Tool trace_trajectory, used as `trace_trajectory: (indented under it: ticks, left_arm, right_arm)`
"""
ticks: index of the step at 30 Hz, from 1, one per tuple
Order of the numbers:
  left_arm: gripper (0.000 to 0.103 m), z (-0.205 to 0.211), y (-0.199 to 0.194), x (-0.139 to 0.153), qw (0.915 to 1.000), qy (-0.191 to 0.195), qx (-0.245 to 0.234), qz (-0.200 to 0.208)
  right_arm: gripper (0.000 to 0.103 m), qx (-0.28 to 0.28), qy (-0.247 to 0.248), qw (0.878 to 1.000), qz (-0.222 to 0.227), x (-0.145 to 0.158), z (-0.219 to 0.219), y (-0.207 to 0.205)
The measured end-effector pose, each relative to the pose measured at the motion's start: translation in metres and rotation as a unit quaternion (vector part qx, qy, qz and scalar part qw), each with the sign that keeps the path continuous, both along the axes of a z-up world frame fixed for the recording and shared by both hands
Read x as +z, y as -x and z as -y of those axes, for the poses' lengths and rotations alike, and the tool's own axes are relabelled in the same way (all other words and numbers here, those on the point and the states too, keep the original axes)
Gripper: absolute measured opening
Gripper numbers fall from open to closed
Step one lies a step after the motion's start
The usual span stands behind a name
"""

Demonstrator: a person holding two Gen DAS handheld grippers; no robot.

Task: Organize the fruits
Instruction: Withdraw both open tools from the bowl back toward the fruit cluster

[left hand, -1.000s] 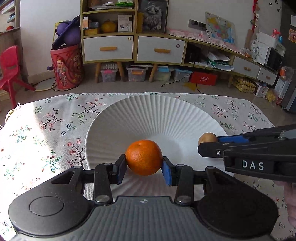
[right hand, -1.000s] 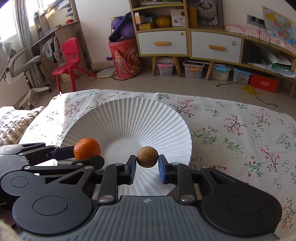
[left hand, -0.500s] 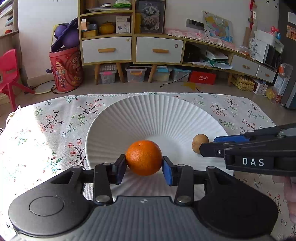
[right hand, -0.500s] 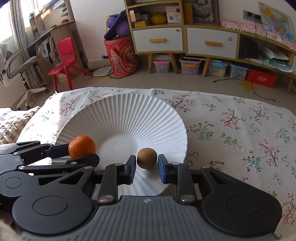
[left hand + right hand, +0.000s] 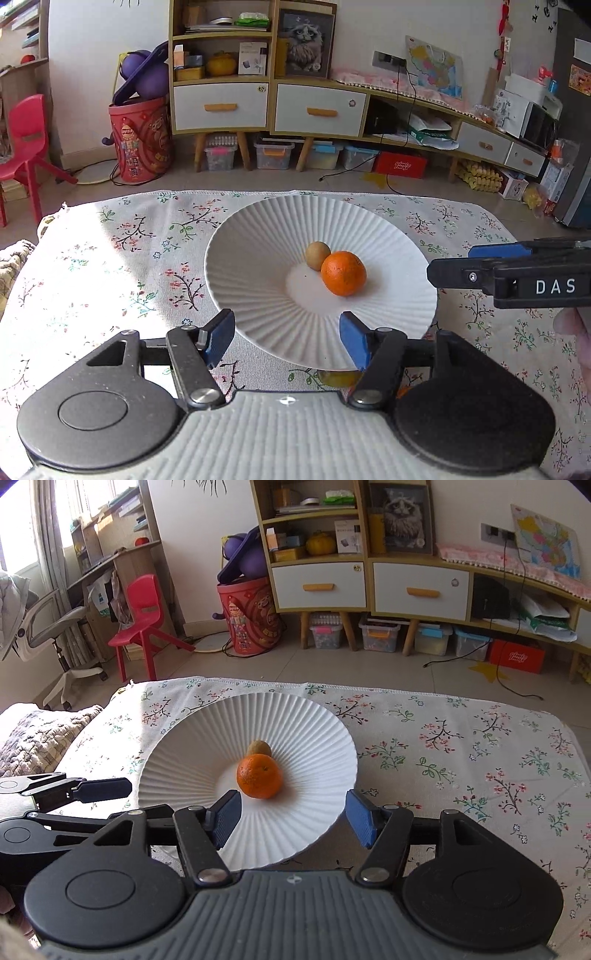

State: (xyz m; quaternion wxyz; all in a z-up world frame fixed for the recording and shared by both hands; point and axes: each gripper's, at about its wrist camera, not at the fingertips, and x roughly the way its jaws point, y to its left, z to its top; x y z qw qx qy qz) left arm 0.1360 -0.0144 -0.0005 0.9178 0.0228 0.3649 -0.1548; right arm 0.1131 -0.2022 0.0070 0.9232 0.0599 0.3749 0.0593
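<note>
Orange (image 5: 343,273) and small brown fruit (image 5: 317,255) sit touching at the plate (image 5: 258,236) centre; I judge the sloped sides gather them. My left gripper (image 5: 287,339) and right gripper (image 5: 293,819) hang at the plate's near rim, jaws wide, empty.

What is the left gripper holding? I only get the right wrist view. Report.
Observer: Nothing. The left gripper is open and empty, its jaws wide apart.
Operator: Check for fruit outside the plate.
Observer: Something yellow peeks out from under the near rim of the plate. I cannot tell what it is.
</note>
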Motion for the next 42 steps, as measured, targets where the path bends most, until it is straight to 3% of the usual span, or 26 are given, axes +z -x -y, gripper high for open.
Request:
trace_trajectory:
  ticks: [18, 23, 29, 36, 42]
  left_arm:
    - [0.08, -0.01, 0.05, 0.004, 0.9999, -0.002, -0.01, 0.008]
    - [0.087, -0.008, 0.065, 0.0, 0.9997, -0.001, -0.014, 0.019]
    - [0.091, -0.008, 0.078, -0.005, 0.9995, -0.002, -0.017, 0.028]
    - [0.091, -0.009, 0.089, -0.019, 0.9999, 0.012, -0.009, 0.003]
    - [0.091, -0.009, 0.096, -0.029, 0.9999, -0.002, -0.014, -0.002]
  right_arm:
    - [0.102, 0.01, 0.031, 0.998, 0.047, 0.012, 0.011, 0.048]
    - [0.103, 0.001, 0.059, 0.996, 0.071, 0.008, 0.013, 0.063]
    - [0.103, 0.003, 0.036, 0.998, 0.051, -0.005, 0.02, 0.072]
    - [0.103, 0.007, 0.031, 0.999, 0.006, -0.025, 0.019, 0.082]
    - [0.103, 0.022, 0.025, 0.999, -0.016, -0.039, 0.013, 0.093]
